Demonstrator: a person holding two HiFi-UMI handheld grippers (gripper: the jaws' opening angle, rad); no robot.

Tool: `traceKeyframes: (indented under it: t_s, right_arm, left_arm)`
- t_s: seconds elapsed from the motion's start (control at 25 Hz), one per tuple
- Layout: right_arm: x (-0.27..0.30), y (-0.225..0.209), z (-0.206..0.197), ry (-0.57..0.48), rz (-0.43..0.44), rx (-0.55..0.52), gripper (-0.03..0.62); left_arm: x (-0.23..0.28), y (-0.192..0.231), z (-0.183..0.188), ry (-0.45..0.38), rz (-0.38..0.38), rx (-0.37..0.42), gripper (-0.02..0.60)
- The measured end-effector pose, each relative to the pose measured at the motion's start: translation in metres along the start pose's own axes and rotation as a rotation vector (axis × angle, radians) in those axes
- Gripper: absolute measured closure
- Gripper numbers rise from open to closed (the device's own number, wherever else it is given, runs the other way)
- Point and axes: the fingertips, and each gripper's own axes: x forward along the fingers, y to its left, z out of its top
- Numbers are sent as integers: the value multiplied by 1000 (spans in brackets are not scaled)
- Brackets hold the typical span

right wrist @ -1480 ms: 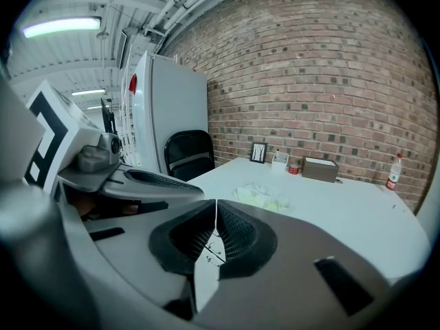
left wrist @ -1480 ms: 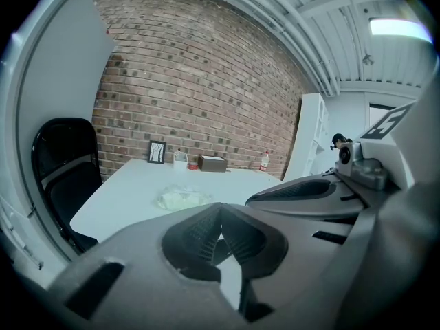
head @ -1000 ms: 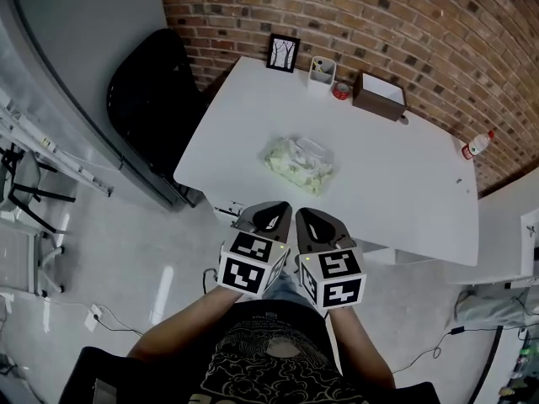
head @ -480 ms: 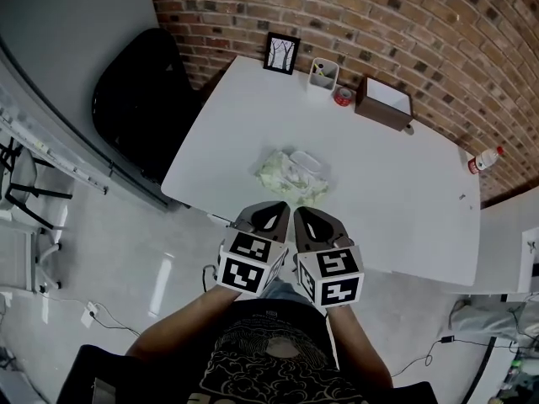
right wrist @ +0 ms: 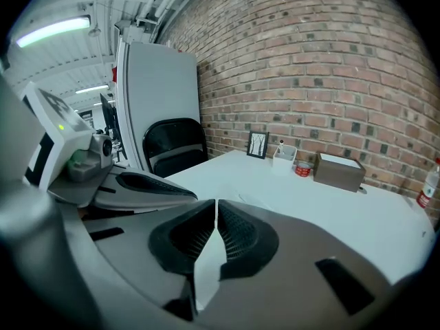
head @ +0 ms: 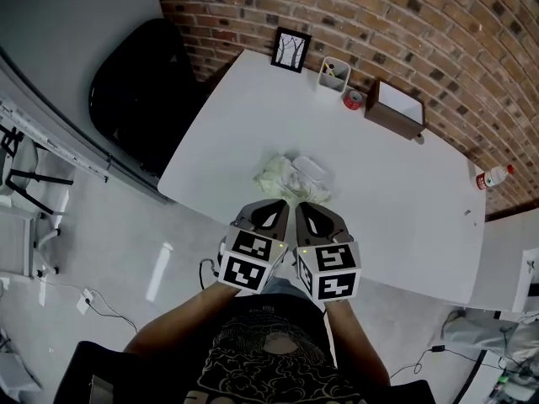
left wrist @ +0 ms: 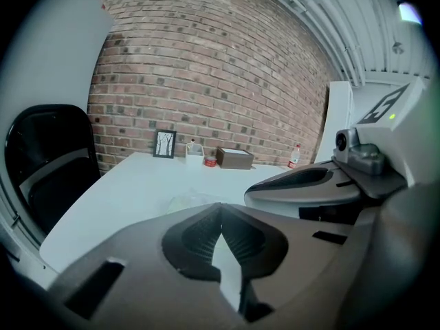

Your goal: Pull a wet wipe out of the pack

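While my left gripper and right gripper hang side by side, jaws pressed together on nothing, the wet wipe pack lies near the bench edge at twelve o'clock, its length running roughly nine-to-three, about equally near both.

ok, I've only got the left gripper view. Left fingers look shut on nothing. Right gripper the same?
Observer: Yes. The right gripper view shows the right gripper with its fingers closed tip to tip, nothing between them.
Operator: Where's the pack relative to the two?
Observer: Head view: the wet wipe pack lies on the white table just ahead of the left gripper and the right one, about centred between them. Neither appears to touch it.
Operator: Which way's the lid?
Observer: Its white lid faces up, on the pack's right half. Whether it is open is too small to tell.
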Motion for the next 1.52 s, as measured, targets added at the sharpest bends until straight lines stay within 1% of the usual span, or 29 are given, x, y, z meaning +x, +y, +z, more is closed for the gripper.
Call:
traceKeyframes:
  t_s: [0.16,0.36,0.76,1.2,1.36,1.52]
  right_arm:
    - [12,-5,-5,23,14,-10,574]
    - [25,-9,-8,42,36,-17,574]
    - [49,-20,-13,75,63,-33,572]
    - [69,-27,-19,112,93,-42,571]
    - [74,-25,-21,129,118,-35,546]
    - [79,-27,-25,141,120,-41,545]
  left_arm:
    - [8,4,-4,10,11,-8,569]
    - [18,10,-5,4,25,-27,569]
    - [36,19,-8,13,54,-27,569]
    - [46,30,-8,13,83,-59,569]
    - [49,32,-10,18,93,-69,569]
    - [50,35,-12,21,100,-74,569]
